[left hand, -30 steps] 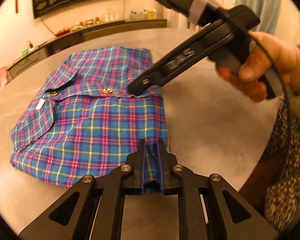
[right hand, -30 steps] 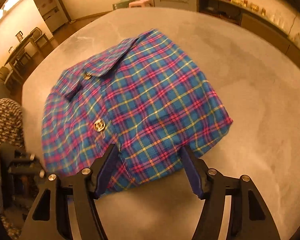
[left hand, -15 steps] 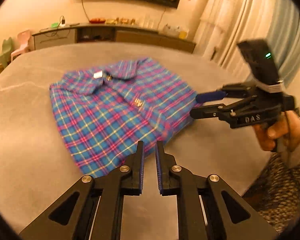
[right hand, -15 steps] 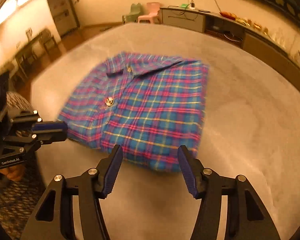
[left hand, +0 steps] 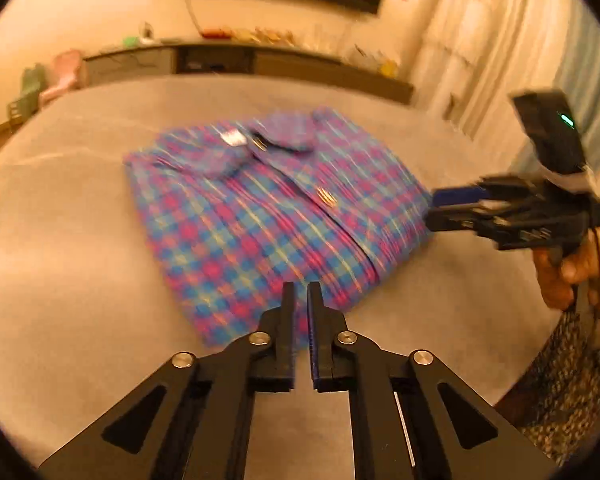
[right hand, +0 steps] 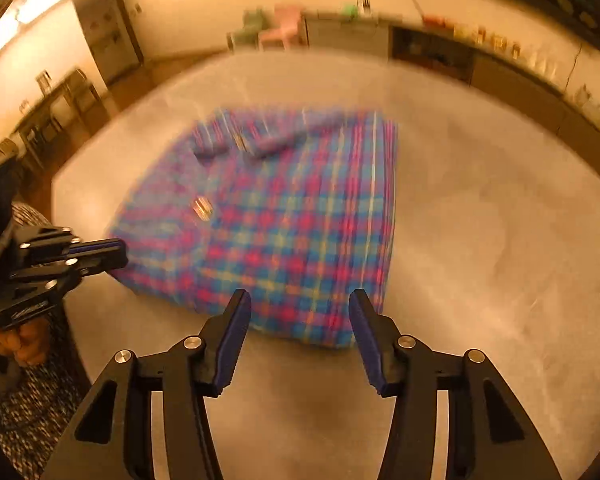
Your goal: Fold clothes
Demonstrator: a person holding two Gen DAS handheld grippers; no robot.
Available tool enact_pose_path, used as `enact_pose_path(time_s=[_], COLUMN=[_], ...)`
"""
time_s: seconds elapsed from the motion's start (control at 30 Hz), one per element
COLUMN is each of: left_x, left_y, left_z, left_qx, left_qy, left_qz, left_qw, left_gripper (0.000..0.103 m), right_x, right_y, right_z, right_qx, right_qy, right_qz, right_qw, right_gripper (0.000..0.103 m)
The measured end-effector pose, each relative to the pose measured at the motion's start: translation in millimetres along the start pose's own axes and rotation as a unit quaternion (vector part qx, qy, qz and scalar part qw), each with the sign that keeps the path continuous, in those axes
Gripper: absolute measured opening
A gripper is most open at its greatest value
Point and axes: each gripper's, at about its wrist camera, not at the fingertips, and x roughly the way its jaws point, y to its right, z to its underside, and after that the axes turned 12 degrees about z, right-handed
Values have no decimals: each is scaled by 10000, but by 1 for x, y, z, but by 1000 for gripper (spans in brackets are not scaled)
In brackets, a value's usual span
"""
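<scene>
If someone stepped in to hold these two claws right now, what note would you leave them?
Left claw: shut, empty, its jaws just closing further.
Right claw: open, nothing between its pads, jaws just narrowing.
The blue-and-pink plaid shirt lies folded in a neat rectangle, collar up, on the grey round table; neither claw touches it.
Done: the fold looks finished.
Left: probably nothing but a last tidy.

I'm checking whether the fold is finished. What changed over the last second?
The left hand-held gripper let go of the plaid shirt, now shut and empty. The right hand-held gripper lifted off, its jaws closing partway on nothing. The shirt stays folded on the table.
</scene>
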Motion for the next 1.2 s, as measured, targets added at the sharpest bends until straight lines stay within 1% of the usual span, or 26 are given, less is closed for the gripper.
enact_pose_path(time_s=[0.03,0.07,0.1,0.17,0.2,0.27,0.3,0.37,0.43,0.47,0.5,0.57,0.63,0.7,0.77,0.87,0.93,0.97,1.0,1.03,1.07,1.1,1.17,1.2], left_x=[-2,0,4,10,12,15,15,9,-10,-16,-20,-20,-13,-2,8,23,31,36,42,49,56,63,77,84], left_y=[-7,-14,-20,-33,-34,-34,-34,-34,-34,-35,-36,-38,-38,-38,-37,-36,-38,-39,-39,-40,-41,-42,-44,-46], left_z=[-2,0,2,6,5,4,3,0,-5,-8,-13,-23,-26,-24,-21,-20,-23,-25,-30,-35,-42,-50,-64,-70], left_qx=[-158,-288,-413,-663,-675,-675,-682,-738,-746,-752,-746,-720,-719,-692,-625,-514,-432,-396,-367,-357,-342,-326,-304,-299], left_qy=[58,4,-65,-204,-251,-303,-306,-205,99,217,284,349,254,76,-110,-360,-476,-529,-585,-628,-680,-734,-820,-850], left_qz=[-6,-40,-78,-154,-170,-194,-206,-231,-296,-293,-268,-218,-190,-228,-329,-466,-519,-535,-536,-517,-449,-374,-213,-126], left_qw=[9999,9996,9991,9975,9973,9971,9970,9968,9967,9965,9964,9966,9969,9973,9974,9969,9966,9964,9962,9960,9961,9961,9959,9959], left_gripper=[8,8,8,8,8,8,7,7,8,9,9,11,11,12,12,12,12,12,12,12,12,12,12,12], right_x=[-4,-8,-1,30,41,39,36,28,17,9,-3,-23,-44,-43,-37,-15,-2,7,17,12,9,5,-3,-6], right_y=[0,1,1,-7,-9,-6,-3,3,12,19,29,54,80,86,79,45,23,17,13,16,20,25,34,41], right_z=[-1,-3,-2,1,4,-3,-6,-5,-1,-2,-4,-13,-23,-29,-38,-46,-42,-37,-32,-32,-33,-34,-28,-24], right_qx=[-13,-25,-25,-158,-218,-121,-33,-87,-132,-53,76,552,1031,1259,1225,874,389,152,41,95,135,134,105,197], right_qy=[132,264,199,-181,-314,-449,-607,-771,-993,-983,-854,-470,-82,142,317,402,293,100,-165,-164,-321,-487,-586,-611], right_qz=[38,77,77,114,148,174,131,27,-108,-140,-111,-131,-152,-170,-120,-267,-206,-29,106,160,307,560,869,873], right_qw=[9999,9996,9998,9996,9992,9988,9981,9970,9949,9950,9963,9973,9945,9918,9919,9950,9986,9998,9998,9997,9989,9972,9944,9941], right_gripper=[52,52,52,52,52,52,52,54,54,54,54,55,55,55,55,55,54,54,54,54,54,54,54,58])
